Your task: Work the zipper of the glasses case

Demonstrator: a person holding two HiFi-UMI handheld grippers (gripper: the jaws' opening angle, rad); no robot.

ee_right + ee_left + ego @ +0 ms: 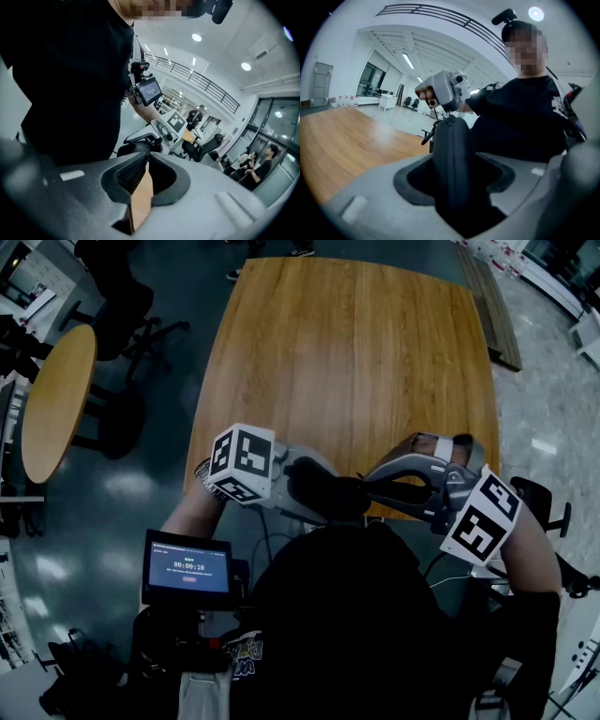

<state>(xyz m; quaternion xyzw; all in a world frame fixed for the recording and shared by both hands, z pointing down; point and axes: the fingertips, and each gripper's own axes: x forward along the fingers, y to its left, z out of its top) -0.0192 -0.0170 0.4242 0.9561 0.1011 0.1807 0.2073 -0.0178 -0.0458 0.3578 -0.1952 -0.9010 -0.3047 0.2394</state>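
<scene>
A dark zip-up glasses case [323, 491] hangs in the air over the near edge of the wooden table [356, 352], close to my body. My left gripper [337, 498] is shut on it; in the left gripper view the case [452, 164] stands on edge between the wide-set jaws, its zipper line running up the middle. My right gripper [367, 486] comes in from the right with its jaws shut at the case's far end, on the small zipper pull [449, 117]. In the right gripper view the jaw tips [146, 158] meet just before the case [133, 147].
A round wooden table [56, 399] and office chairs [131, 324] stand on the left. A small screen [187, 568] is strapped at my chest. A long wooden bench [487, 306] lies beyond the table's right edge. People sit far off [262, 164].
</scene>
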